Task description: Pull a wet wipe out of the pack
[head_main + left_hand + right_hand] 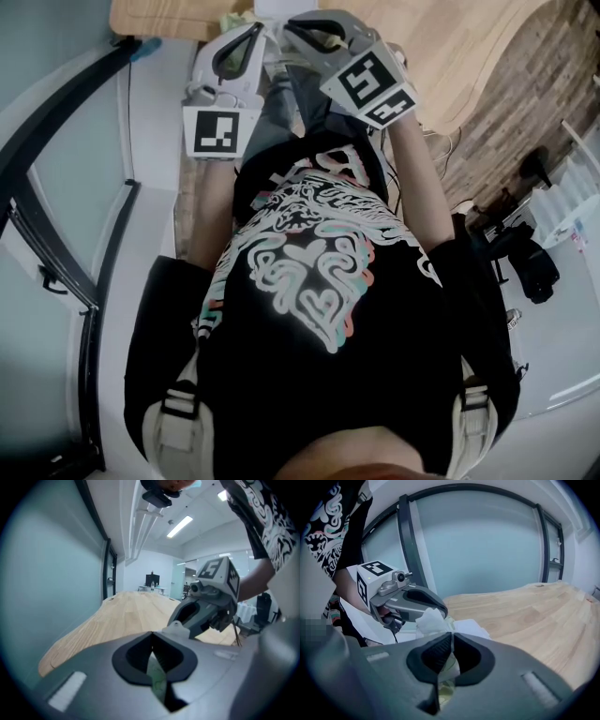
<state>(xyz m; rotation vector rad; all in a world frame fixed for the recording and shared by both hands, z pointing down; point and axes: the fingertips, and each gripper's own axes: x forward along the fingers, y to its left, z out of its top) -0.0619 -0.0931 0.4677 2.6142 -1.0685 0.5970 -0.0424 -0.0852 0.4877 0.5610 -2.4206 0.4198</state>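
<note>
Both grippers meet at the near edge of the wooden table (450,56). In the right gripper view, my right gripper (451,639) is shut on a white wet wipe (430,620) whose crumpled tuft sticks up past the jaws. The pale green pack (447,688) shows below, through the gap behind the jaws. My left gripper (439,610) sits just behind the tuft. In the left gripper view, the left gripper (152,639) is shut on a thin green edge of the pack (157,677), with the right gripper (174,626) close ahead. From the head view only a sliver of pack (232,21) shows beside the left gripper (265,25) and right gripper (292,28).
A white sheet (471,626) lies on the table under the pack. The wooden tabletop (126,616) stretches far ahead. A glass wall with black frames (94,234) runs along my left side. Dark chairs and white furniture (534,262) stand on the floor to my right.
</note>
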